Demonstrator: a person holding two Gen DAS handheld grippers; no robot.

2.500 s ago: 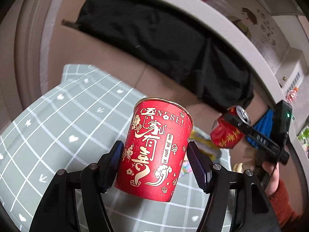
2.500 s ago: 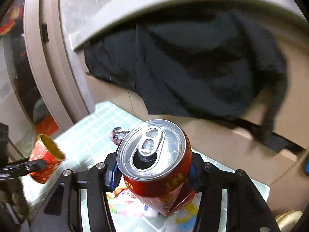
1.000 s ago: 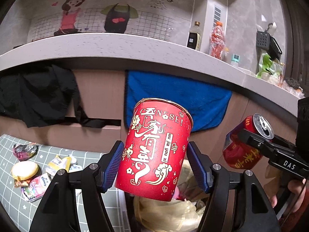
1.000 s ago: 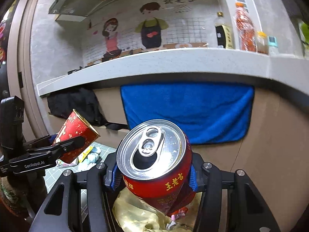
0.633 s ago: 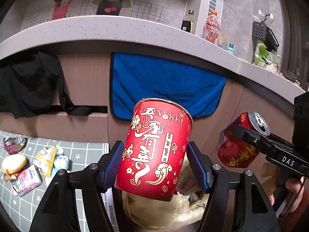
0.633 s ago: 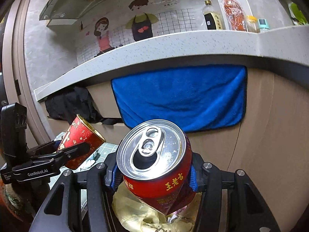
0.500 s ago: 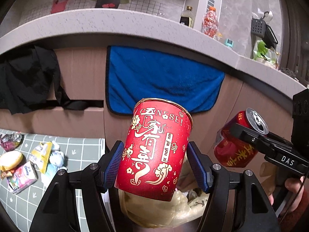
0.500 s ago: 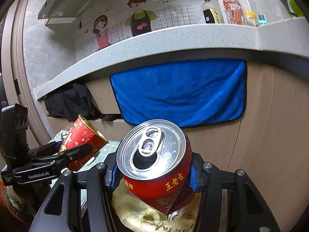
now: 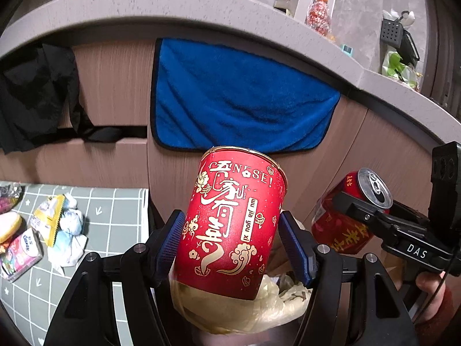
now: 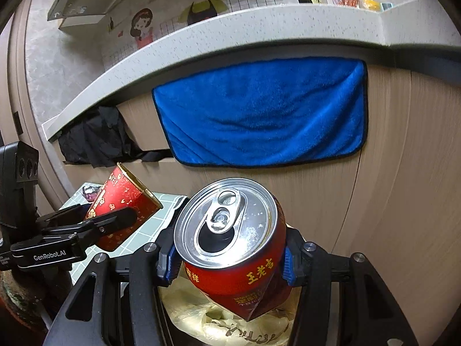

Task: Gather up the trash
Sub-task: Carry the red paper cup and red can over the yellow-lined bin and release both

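Fingers of the left gripper pinch a paper cup mid-wall, right gripper clamps a dented can, both over the bag – light, crushable stuff, prob. needs gentle side grips.

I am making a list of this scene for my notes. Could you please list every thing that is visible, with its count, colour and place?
cup: 1, red with gold print, held tilted over the bag
can: 1, red, silver top, opened, dented low, held over the bag
bag: 1, pale yellow, lining the bin below both claws
wrappers: several, mixed colours, on the mat at left
mat: 1, grey-green with white grid, left of the bin
towel: 1, blue, hanging on the cabinet front
black cloth: 1, hanging left of the towel
counter: 1, speckled grey, above the towel
bottles: a few, on the counter
left claw: 1, black, blue pads, shut on the cup
right claw: 1, black, blue pads, shut on the can
hand: 1, red sleeve, lower right
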